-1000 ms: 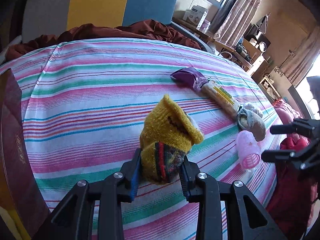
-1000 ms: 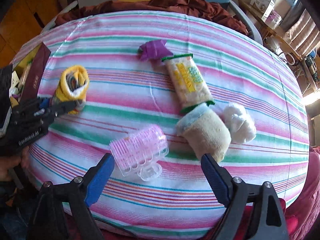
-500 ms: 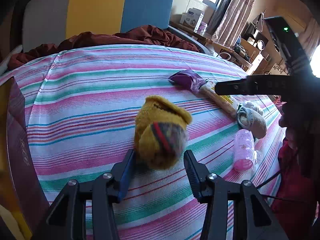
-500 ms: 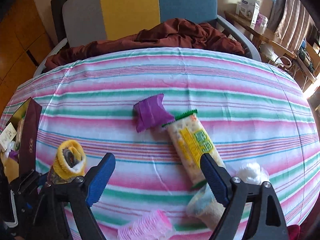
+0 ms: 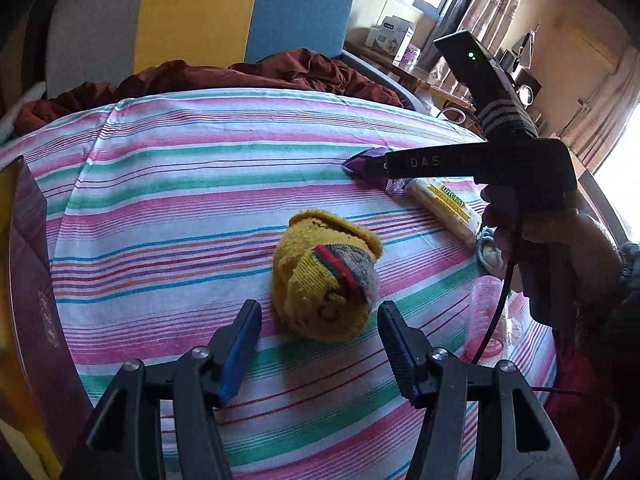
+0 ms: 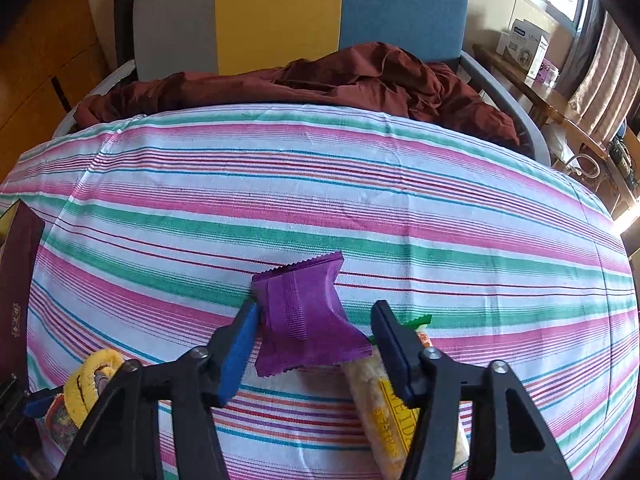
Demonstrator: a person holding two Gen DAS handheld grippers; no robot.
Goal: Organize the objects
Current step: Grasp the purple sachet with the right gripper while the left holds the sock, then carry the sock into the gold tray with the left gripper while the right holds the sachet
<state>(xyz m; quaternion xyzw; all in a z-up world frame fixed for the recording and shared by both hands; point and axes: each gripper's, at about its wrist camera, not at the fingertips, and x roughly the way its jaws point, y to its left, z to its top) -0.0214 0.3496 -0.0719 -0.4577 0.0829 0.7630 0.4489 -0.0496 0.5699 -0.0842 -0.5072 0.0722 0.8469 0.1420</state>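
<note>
Left gripper (image 5: 318, 334): jaws wide apart, holding nothing. Yellow rolled sock (image 5: 326, 276) lies on the cloth between and just beyond the tips, touching neither.

Right gripper (image 6: 314, 330): jaws spread, straddling the purple packet (image 6: 306, 314); left pad looks to brush the packet's edge, hard to confirm. No grip. Yellow snack pack (image 6: 384, 400) sits lower centre, partly behind the right finger.

Surface: striped cloth (image 6: 320, 184). Crumpled maroon fabric (image 6: 320, 80) and a grey/yellow/blue chair back (image 6: 280, 12) at top of frame; dark box (image 5: 28, 280) at left edge.

Pink hair roller (image 5: 486, 316) at lower right of the left view is half hidden by the cable and hand.
</note>
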